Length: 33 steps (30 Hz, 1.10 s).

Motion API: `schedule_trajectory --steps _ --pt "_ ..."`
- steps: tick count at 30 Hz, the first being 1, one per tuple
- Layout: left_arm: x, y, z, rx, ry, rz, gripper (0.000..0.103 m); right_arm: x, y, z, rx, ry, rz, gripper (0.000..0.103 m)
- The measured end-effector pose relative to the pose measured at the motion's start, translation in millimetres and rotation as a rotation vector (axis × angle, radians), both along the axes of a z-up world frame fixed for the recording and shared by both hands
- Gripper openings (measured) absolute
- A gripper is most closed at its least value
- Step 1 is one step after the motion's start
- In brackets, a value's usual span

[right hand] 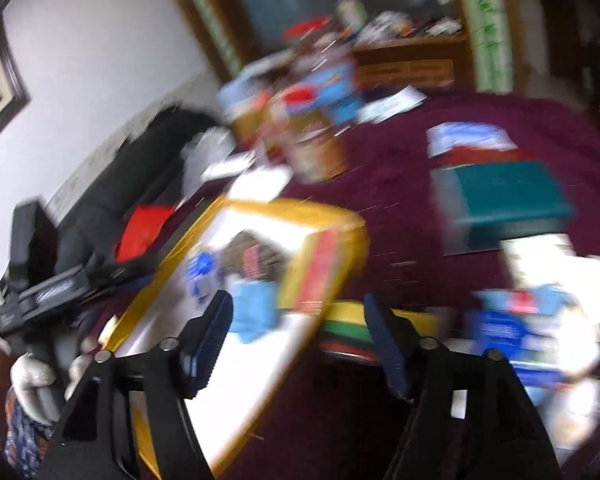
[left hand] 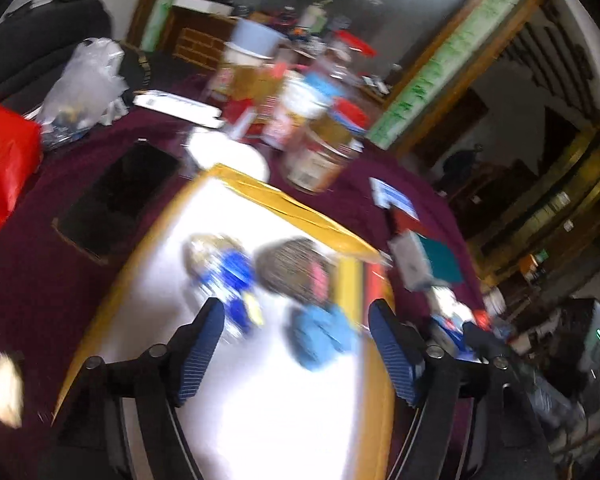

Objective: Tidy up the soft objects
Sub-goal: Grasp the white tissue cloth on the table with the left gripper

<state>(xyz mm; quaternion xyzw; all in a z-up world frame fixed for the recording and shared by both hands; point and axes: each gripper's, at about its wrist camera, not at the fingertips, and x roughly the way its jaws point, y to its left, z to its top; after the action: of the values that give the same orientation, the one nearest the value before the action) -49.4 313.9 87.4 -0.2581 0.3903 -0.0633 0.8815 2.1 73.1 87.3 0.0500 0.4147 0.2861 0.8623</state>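
Note:
A yellow-rimmed box (left hand: pixel 284 200) with a white inside lies on the maroon cloth. Three soft things rest in it, all blurred: a blue-and-white one (left hand: pixel 228 276), a speckled brown one with a pink patch (left hand: pixel 296 268), and a light blue one (left hand: pixel 320 336). My left gripper (left hand: pixel 296 312) hangs open over the box, its pads apart from the light blue piece below them. In the right wrist view the same box (right hand: pixel 300 210) shows the light blue piece (right hand: pixel 256 316) and the brown one (right hand: pixel 252 260). My right gripper (right hand: pixel 298 300) is open over the box's near corner, holding nothing.
Jars and tins (left hand: pixel 320 152) crowd the cloth behind the box, beside a white plate (left hand: pixel 228 152). A black tablet (left hand: pixel 116 196) and a red bag (left hand: pixel 4 160) lie left. A teal box (right hand: pixel 508 196) and printed packets (right hand: pixel 520 328) sit right. A gloved hand (right hand: pixel 32 372) shows at the lower left.

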Motion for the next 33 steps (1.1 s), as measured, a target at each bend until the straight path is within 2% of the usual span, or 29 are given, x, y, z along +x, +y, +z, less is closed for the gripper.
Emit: schedule_trajectory --steps 5,8,11,17,19,22,24,26,27,31,33 --pt "-17 -78 10 0.047 -0.01 -0.165 0.082 -20 -114 12 0.003 -0.115 -0.236 0.07" --pt "-18 -134 6 0.101 -0.009 -0.265 0.082 -24 -173 1 -0.011 -0.119 -0.373 0.07" --pt "-11 -178 0 0.146 0.002 -0.324 0.082 -28 -220 -17 -0.014 -0.115 -0.473 0.07" --pt "25 -226 -9 0.197 0.006 -0.314 0.082 -41 -274 -55 0.06 -0.062 -0.579 0.07" --pt "42 -231 -15 0.184 0.018 -0.291 0.082 -39 -287 -57 0.145 -0.035 -0.578 0.07" --pt "68 -234 -34 0.164 0.063 -0.256 0.082 -38 -292 -59 0.163 -0.027 -0.576 0.07" --pt "77 -235 -50 0.101 0.111 -0.269 0.082 -36 -289 -61 0.177 -0.01 -0.556 0.07" --pt "72 -240 -59 -0.009 0.147 -0.343 0.082 -36 -286 -62 0.171 -0.009 -0.549 0.07" --pt "62 -249 -58 -0.015 0.146 -0.413 0.082 -36 -285 -62 0.173 -0.006 -0.542 0.07" --pt "8 -281 -43 0.054 0.117 -0.694 0.082 -35 -285 -63 0.178 0.004 -0.532 0.07" --pt "-20 -290 -35 0.13 0.086 -0.778 0.082 -35 -286 -64 0.186 0.012 -0.531 0.07"
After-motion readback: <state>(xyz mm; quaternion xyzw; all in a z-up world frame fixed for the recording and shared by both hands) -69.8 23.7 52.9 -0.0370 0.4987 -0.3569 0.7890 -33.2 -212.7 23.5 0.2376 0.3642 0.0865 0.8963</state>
